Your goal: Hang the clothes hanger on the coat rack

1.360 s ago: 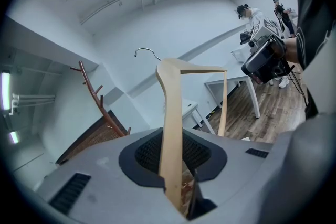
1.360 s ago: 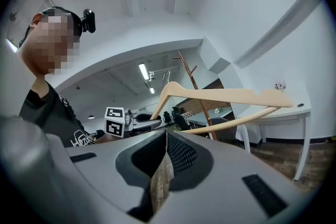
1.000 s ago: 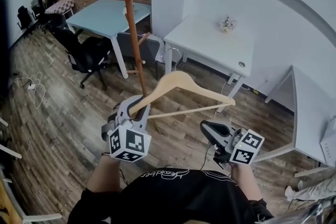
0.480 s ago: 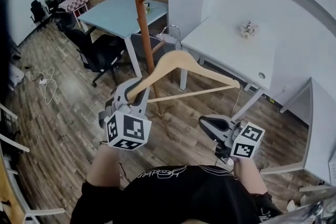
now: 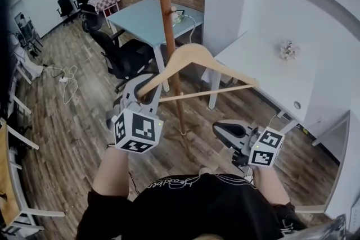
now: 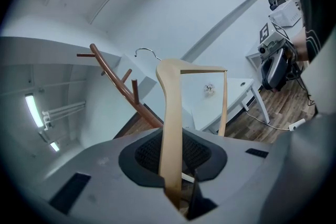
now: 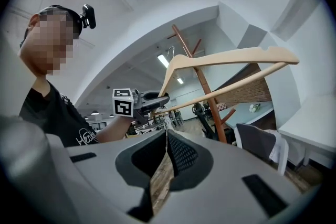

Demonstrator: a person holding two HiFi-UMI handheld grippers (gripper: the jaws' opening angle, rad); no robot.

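A light wooden clothes hanger [image 5: 197, 59] with a metal hook [image 6: 147, 51] is held up by one end of its arm. My left gripper [image 5: 144, 97] is shut on that end, and the arm [image 6: 170, 113] runs up between its jaws. The brown wooden coat rack [image 5: 169, 36] stands just behind the hanger, its pegs [image 6: 121, 89] rising to the left of the hanger in the left gripper view. My right gripper [image 5: 225, 133] hangs lower right of the hanger, shut with nothing in it [image 7: 167, 134]. From there the hanger [image 7: 231, 60] and the left gripper [image 7: 149, 102] show against the rack's pole [image 7: 202, 81].
A white desk [image 5: 264, 70] stands right of the rack against the white wall. A blue-grey table [image 5: 143, 17] and black office chairs [image 5: 126, 59] stand behind it on the left. A grey chair [image 7: 262, 144] sits by the pole. Cables [image 5: 64, 76] lie on the wood floor.
Both grippers have moved toward the coat rack. The left one has risen with the hanger, and the rack's pole and base now stand closer in front of me.
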